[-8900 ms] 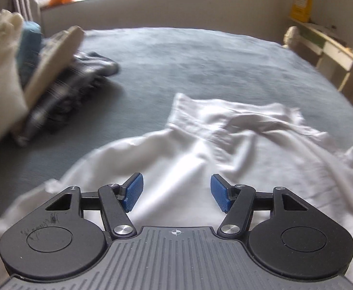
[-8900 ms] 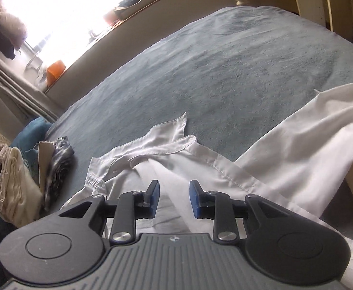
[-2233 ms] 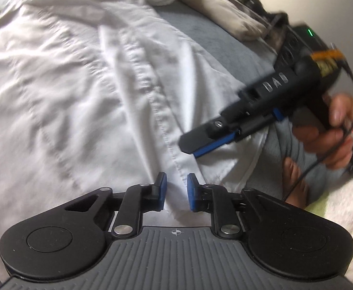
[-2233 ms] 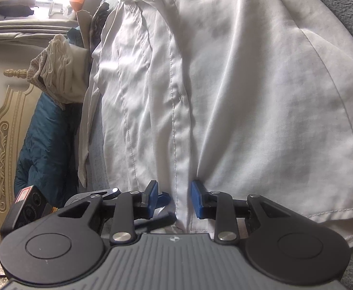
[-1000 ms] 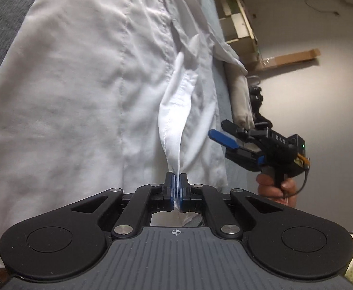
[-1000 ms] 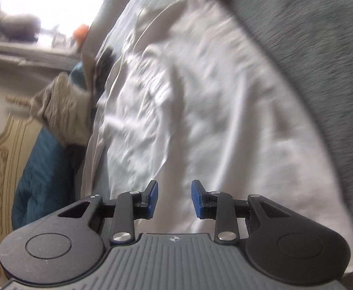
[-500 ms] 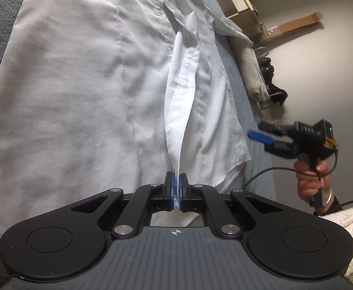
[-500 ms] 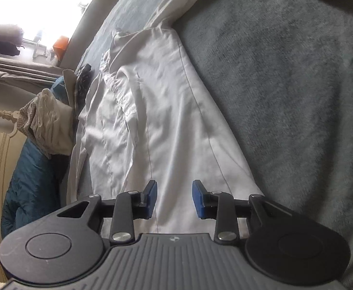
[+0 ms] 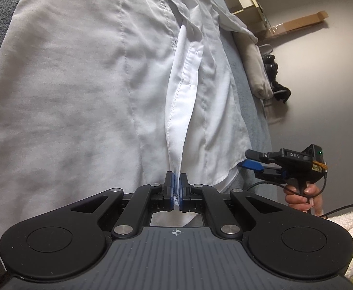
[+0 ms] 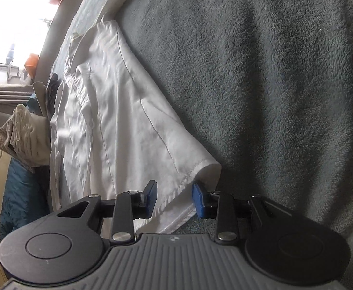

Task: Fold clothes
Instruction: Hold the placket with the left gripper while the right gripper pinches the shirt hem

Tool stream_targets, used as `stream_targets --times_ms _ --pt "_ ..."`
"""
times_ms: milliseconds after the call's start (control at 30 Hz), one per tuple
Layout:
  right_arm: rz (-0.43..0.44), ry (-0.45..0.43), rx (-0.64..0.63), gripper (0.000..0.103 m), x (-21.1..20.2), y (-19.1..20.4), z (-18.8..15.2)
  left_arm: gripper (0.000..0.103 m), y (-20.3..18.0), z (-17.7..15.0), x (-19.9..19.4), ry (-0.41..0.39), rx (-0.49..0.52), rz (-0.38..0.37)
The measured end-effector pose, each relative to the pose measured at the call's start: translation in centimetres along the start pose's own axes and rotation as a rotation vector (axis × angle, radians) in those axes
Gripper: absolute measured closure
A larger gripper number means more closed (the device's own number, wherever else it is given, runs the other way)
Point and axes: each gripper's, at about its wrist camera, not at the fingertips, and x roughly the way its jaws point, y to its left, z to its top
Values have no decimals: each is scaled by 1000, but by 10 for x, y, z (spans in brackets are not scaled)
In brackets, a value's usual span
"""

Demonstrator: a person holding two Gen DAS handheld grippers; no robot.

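Your white shirt [image 9: 84,77] lies spread face-up on the grey-blue bed cover [image 10: 285,84], its button placket running from about 12 o'clock down to 6 o'clock in the left wrist view. Judge it as light, thin and limp: it will sag and crease wherever you do not support it, and a single layer can slide off the layer beneath if you drag it. It is not fragile, but stitched edges give the firmest hold, so take it at the hem, the placket or a seam, not in the loose middle of a panel.

Your left gripper [image 9: 176,188] is clamped tight on the bottom end of the placket; the fabric rises from between the blue pads in a narrow raised ridge toward 12 o'clock.

Your right gripper [image 10: 175,199] stands partly open, about a third of its way, and grips nothing. The shirt's hem edge [image 10: 176,191] passes between its pads, and the rounded hem corner [image 10: 210,169] sits just beyond the right pad, at about 1 o'clock from it. No pad presses on the cloth yet. In the left wrist view this same gripper [image 9: 256,163] hangs at 3 o'clock, just beside the shirt's lower side edge, held by your hand [image 9: 302,195].

If you close there, catch the stitched hem itself.
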Motion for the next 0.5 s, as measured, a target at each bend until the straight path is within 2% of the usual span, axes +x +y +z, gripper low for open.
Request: stream_targets --times_ms 133,167,200,267,367,500 --pt "6 -65 5 71 -2 -2 0 102 1 -1 2 8 -10 -8" --pt "9 -80 3 77 -3 -3 -1 102 1 -1 3 12 -13 -10" --pt "12 -95 0 91 -4 -3 -1 103 0 -1 4 17 -13 -12" --pt "23 -130 -10 99 -9 -2 -3 103 -2 -1 8 34 -8 -18" --pt "30 -206 -16 101 -20 -2 -3 103 -7 -1 15 63 5 -32" --pt "36 -293 42 102 -31 -12 -1 103 -15 -3 29 110 47 -37"
